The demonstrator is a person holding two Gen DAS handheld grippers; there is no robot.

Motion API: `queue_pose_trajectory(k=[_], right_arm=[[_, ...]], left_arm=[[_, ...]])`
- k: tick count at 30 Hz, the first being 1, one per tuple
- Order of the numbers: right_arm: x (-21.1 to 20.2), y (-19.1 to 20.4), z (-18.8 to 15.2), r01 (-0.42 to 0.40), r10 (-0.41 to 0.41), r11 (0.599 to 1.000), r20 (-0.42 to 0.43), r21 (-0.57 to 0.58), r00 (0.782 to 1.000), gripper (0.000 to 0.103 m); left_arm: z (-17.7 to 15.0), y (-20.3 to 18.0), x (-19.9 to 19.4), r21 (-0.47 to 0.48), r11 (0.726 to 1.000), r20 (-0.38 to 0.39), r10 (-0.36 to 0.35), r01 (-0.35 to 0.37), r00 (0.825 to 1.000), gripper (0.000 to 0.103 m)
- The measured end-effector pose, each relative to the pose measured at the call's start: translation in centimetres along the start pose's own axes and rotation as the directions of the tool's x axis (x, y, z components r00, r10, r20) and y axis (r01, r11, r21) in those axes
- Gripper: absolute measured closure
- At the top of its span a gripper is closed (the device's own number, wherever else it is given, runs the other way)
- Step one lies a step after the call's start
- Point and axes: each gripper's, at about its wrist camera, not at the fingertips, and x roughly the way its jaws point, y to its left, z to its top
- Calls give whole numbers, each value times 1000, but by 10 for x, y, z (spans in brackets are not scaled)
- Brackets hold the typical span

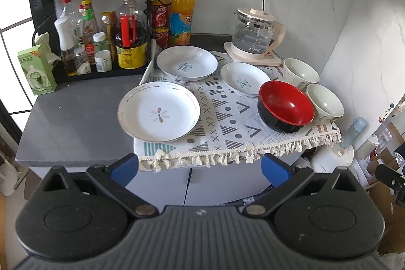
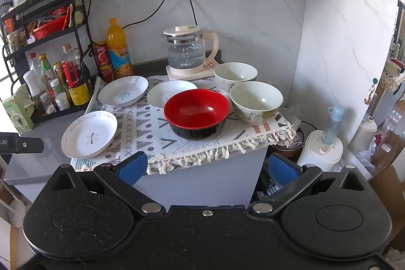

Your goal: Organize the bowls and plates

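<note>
Nearest the cameras, the left tool (image 1: 200, 167) and the right tool (image 2: 207, 166) both hang short of the counter (image 1: 76, 118) with their blue pads spread wide and nothing between them. Nothing has been stacked yet, by the look of it.

Taking the red bowl (image 2: 197, 113) as the landmark: it sits on the patterned cloth (image 2: 152, 128) near the fringed front edge. Well to its left, the flower plate (image 2: 89, 134) lies half off the cloth onto the bare counter. Just behind the bowl is a small white plate (image 2: 167, 91), partly hidden by the bowl's rim in the right view, and further back-left a larger white plate (image 2: 123, 90). Just beside the bowl on its right stands a pale bowl (image 2: 256, 101), with a second pale bowl (image 2: 235, 74) behind that one. Farthest back, a glass kettle (image 2: 188, 51) stands against the wall.

The plates look like glazed ceramic: stiff, slick, breakable, best pinched at the raised rim. The red bowl looks lighter, perhaps lacquered plastic; its wall near the lip is the likely hold.
</note>
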Motion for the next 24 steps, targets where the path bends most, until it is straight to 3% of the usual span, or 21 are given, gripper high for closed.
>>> queue_pose_trajectory(k=[9,24], right_arm=[[29,-14,18,19,-18,998,-21,57,1000,0],[101,-31,55,160,-152,963,-55,216,987,0]], left_arm=[[33,-10,46,2,1000,-47,-30,31,998,3],[126,-44,151,91,978,-103,-178,187,979,3]])
